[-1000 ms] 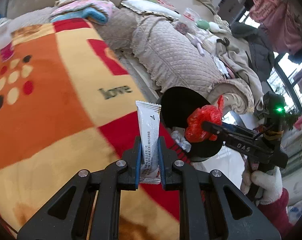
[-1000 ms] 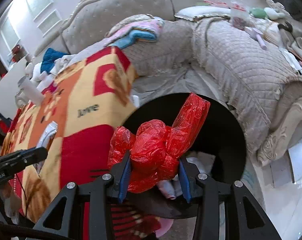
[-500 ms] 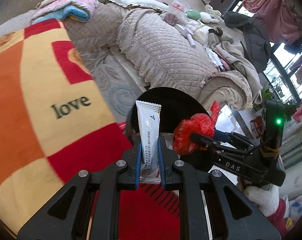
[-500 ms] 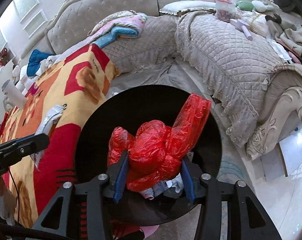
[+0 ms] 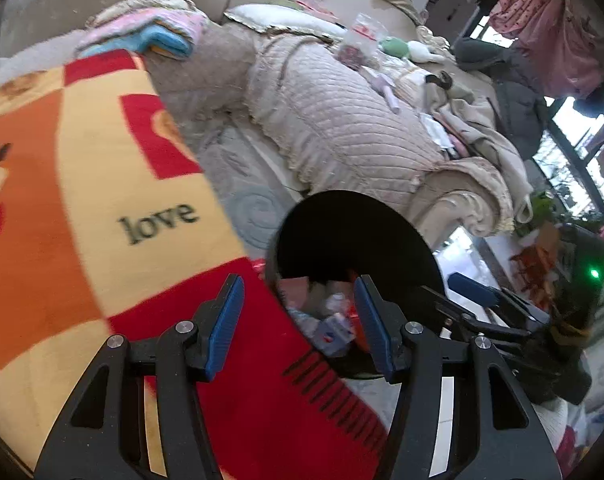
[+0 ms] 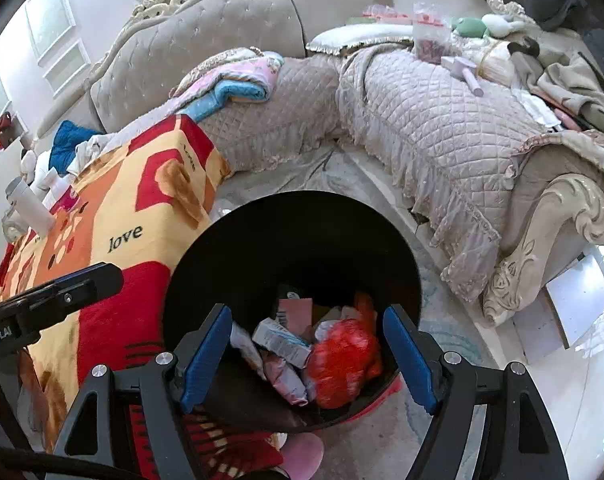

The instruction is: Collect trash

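Note:
A black round bin (image 6: pixel 293 232) stands on the floor between the blanket and the sofa. In it lie a crumpled red plastic bag (image 6: pixel 342 364) and several wrappers (image 6: pixel 279 338). My right gripper (image 6: pixel 306 332) hangs over the bin's mouth, its jaws opening with nothing between them and the red bag below. My left gripper (image 5: pixel 297 304) is at the bin's (image 5: pixel 342 232) left rim, jaws also opening and empty. The white sachet cannot be told apart among the wrappers. The right gripper's fingers (image 5: pixel 474 294) show at the bin's right side, and a left gripper finger (image 6: pixel 81 284) shows over the blanket.
An orange, yellow and red blanket (image 5: pixel 81 200) with "love" on it lies left of the bin. A quilted beige sofa (image 6: pixel 442 132) with clothes and small items runs behind and to the right. A white bottle (image 6: pixel 27 204) stands far left. A pink slipper (image 6: pixel 302 456) lies by the bin.
Both grippers opened. The red bag dropped from the right gripper into the bin, and the white sachet left the left gripper. The left gripper moved right, closer to the bin.

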`<state>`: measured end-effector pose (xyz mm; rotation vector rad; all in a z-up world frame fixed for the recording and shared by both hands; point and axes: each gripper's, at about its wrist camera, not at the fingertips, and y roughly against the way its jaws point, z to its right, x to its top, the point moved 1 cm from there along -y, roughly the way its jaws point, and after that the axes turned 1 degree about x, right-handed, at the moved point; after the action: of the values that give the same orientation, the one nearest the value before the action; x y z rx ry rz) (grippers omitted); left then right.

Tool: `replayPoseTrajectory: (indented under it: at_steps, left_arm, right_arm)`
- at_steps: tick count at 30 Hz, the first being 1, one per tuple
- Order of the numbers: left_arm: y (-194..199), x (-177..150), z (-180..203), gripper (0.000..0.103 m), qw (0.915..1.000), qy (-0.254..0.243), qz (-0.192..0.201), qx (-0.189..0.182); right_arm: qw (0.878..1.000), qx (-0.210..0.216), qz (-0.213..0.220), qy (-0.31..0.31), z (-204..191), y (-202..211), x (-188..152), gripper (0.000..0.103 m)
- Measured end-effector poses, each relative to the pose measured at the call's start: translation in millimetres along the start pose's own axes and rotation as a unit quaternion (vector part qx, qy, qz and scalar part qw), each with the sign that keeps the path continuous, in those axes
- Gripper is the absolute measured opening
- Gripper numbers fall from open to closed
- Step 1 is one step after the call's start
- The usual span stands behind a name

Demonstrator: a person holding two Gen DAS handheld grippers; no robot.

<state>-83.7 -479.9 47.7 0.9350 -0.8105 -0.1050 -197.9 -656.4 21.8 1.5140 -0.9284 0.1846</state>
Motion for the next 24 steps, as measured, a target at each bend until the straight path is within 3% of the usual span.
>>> replayPoseTrajectory:
  at_steps: [6, 13, 24]
  left_arm:
    - [24.1, -10.8, -4.2, 0.056, 0.9980, -0.012, 0.028, 0.056]
    - [57.1, -24.7, -5.8, 0.056, 0.9931, -0.030, 0.067, 0.092]
    - [92.1, -38.8, -10.9, 0.056, 0.9885, -0.034, 0.095, 0.113]
  right_arm:
    - [1.000, -0.009, 0.022, 0.007, -23.0, 15.0, -9.6, 0.076]
    - [0.998, -0.022, 0.050, 0.019, -43.3, 37.8, -13.8, 0.076]
    - [0.994, -0.042, 0.092, 0.030, -71.2, 70.9, -19.1, 0.076]
